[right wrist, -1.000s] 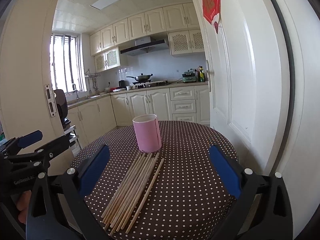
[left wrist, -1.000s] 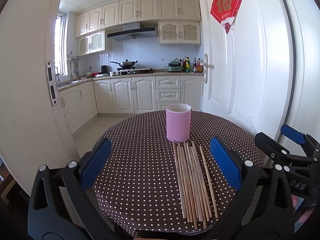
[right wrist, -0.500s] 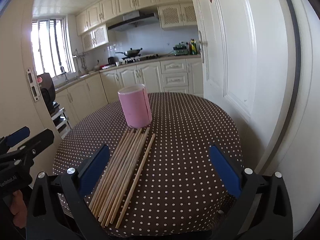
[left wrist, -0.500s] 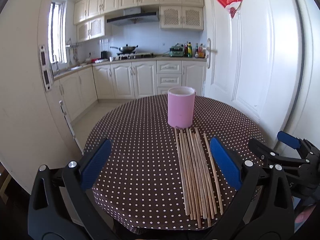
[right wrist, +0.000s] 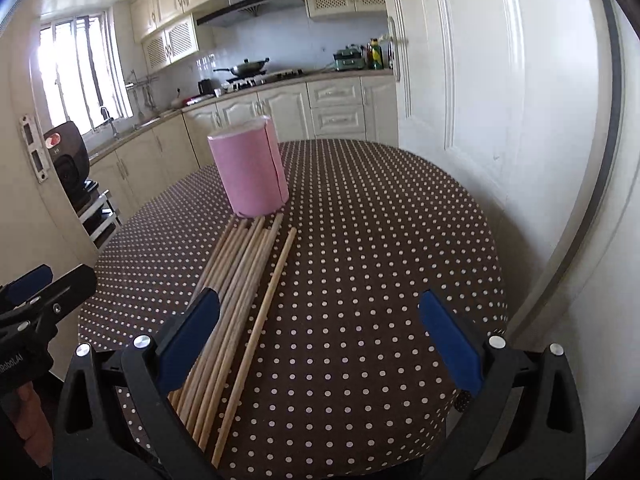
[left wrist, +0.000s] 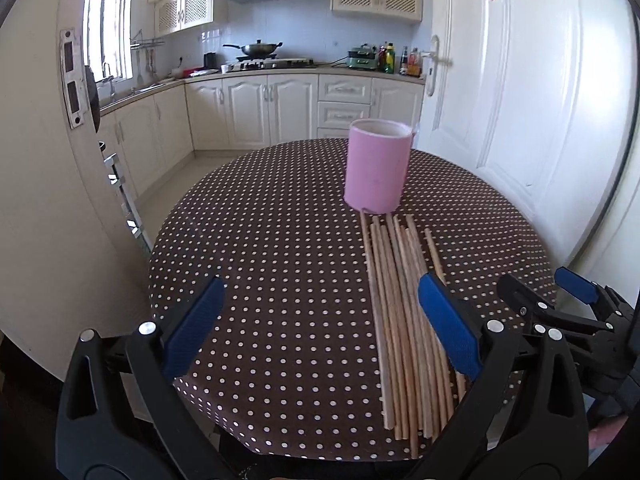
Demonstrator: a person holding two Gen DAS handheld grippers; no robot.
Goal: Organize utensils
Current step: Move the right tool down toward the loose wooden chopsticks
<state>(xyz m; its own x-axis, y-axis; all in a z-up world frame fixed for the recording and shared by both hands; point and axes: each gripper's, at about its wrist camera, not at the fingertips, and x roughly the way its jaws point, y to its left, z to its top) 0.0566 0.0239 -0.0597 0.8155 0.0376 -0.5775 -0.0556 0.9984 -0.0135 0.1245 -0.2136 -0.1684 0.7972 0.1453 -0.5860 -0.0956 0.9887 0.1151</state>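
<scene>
I'm bringing both grippers in low over the dotted table point(left wrist: 280, 248) now; the view has dropped from the cabinets onto the work. The pink cup point(left wrist: 378, 170) is standing upright, the chopsticks point(left wrist: 404, 312) lying flat just in front of it, none inside. My left gripper point(left wrist: 320, 324) and right gripper point(right wrist: 318, 330) are both spread wide, carrying nothing. I'm judging the first pick is coming up.

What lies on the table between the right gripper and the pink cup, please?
The wooden chopsticks lie side by side on the dotted tablecloth, running from the open right gripper up to the pink cup; the right wrist view shows it.
</scene>
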